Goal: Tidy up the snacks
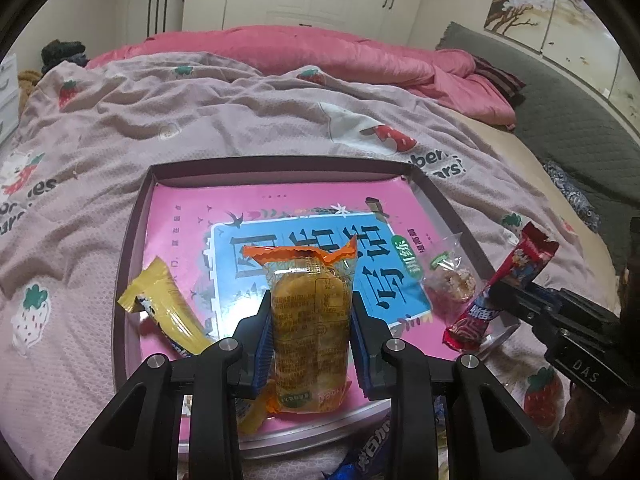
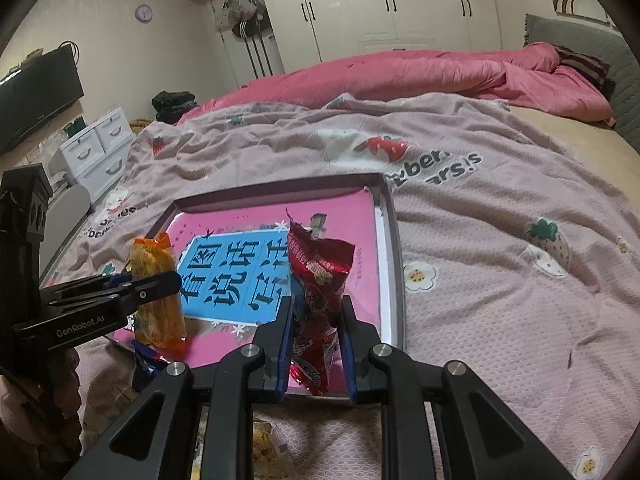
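Holding both packets over the tray [image 1: 440, 204] right now: left gripper [image 1: 312, 344] is clamped on the orange-topped cake packet [image 1: 310, 320], right gripper [image 2: 316, 340] pinched tight on the red snack packet [image 2: 318, 280]. Both look light, crinkly and slippery, so mid-body grips seem safest. Two more in the tray: one yellow bar [image 1: 168, 308], one clear cookie bag [image 1: 450, 276].

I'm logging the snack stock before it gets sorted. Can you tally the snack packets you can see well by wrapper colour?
Orange-topped clear packet, held in left gripper: 1
Red packet, held in right gripper: 1
Yellow packet, in the tray: 1
Clear packet, in the tray: 1
Total: 4
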Motion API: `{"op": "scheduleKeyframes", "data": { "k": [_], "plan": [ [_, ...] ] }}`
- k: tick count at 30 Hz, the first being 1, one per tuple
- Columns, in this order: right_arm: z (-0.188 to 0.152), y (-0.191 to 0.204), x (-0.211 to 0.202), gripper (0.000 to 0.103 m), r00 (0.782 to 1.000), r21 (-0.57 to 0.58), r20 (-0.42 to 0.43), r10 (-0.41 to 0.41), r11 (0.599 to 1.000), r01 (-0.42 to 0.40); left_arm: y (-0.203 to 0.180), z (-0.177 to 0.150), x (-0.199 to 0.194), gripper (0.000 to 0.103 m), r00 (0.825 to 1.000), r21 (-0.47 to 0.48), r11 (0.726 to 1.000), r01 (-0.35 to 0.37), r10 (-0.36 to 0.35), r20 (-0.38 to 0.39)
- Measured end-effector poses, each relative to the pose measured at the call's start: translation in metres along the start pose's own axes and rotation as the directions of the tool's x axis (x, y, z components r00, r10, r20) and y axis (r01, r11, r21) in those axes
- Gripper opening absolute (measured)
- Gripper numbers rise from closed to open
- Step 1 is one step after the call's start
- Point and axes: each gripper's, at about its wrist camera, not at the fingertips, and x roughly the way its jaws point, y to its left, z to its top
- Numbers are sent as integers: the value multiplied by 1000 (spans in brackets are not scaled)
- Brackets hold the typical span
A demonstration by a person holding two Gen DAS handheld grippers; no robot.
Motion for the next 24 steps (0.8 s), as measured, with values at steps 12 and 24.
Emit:
{"op": "scheduleKeyframes", "data": {
  "k": [12,24],
  "plan": [
    [5,-7,15,22,1000,15,-11,-2,1000,2,1,0,3,35,1000,-4,1000,4,-4,-10],
    [9,-7,32,23,999,15,-32,9,1000,-8,5,-1,9,35,1000,-20,1000,-2,2,-26]
  ]
}}
